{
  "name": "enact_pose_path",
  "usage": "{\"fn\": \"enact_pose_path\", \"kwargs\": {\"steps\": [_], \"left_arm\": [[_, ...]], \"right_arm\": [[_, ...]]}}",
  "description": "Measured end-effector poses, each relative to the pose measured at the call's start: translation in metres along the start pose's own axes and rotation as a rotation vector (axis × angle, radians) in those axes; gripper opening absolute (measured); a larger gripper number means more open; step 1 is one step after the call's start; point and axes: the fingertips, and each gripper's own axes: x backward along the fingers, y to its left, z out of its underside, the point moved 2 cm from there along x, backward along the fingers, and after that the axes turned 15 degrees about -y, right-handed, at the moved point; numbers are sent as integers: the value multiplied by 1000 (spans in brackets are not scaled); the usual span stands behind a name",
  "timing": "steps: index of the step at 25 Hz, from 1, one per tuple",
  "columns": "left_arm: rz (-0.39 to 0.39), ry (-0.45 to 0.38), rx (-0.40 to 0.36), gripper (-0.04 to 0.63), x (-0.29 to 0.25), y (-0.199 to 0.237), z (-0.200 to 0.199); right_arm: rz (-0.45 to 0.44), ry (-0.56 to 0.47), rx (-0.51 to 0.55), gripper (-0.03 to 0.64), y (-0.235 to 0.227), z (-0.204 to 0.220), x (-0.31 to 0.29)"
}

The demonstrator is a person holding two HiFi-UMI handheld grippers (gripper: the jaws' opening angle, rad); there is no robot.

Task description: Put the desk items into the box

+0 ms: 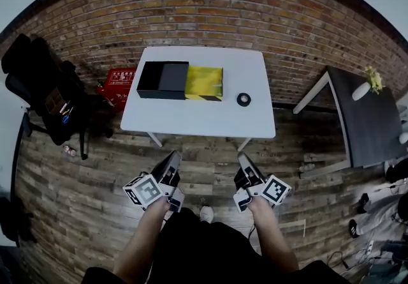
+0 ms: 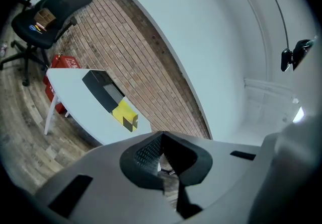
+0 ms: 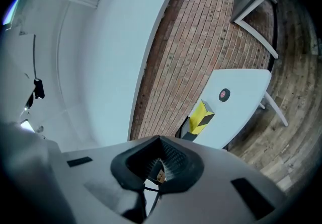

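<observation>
A white table [image 1: 197,120] stands ahead by the brick wall. On it lies a black open box [image 1: 162,79] with a yellow-and-black striped part [image 1: 204,82] against its right end. A small black tape roll [image 1: 243,99] sits to the right of that. My left gripper [image 1: 173,156] and right gripper [image 1: 244,158] hover side by side over the wooden floor, short of the table's near edge, both shut and holding nothing. The left gripper view shows the box [image 2: 100,89] beyond its shut jaws. The right gripper view shows the tape roll [image 3: 224,94] and the yellow part [image 3: 201,117].
A black office chair [image 1: 38,85] stands at the left, and a red case [image 1: 118,80] sits on the floor by the table's left end. A dark side table [image 1: 366,117] at the right carries a white vase [image 1: 361,90] with yellow flowers.
</observation>
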Motion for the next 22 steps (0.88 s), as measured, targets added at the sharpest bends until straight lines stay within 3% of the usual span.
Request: {"fn": "enact_pose_path", "kwargs": {"steps": [10, 22], "left_arm": [[8, 25, 3, 11, -33, 9, -7], [52, 115, 18, 12, -125, 49, -24]], "right_arm": [[3, -13, -2, 20, -10, -9, -29], [40, -31, 29, 20, -36, -14, -104]]}}
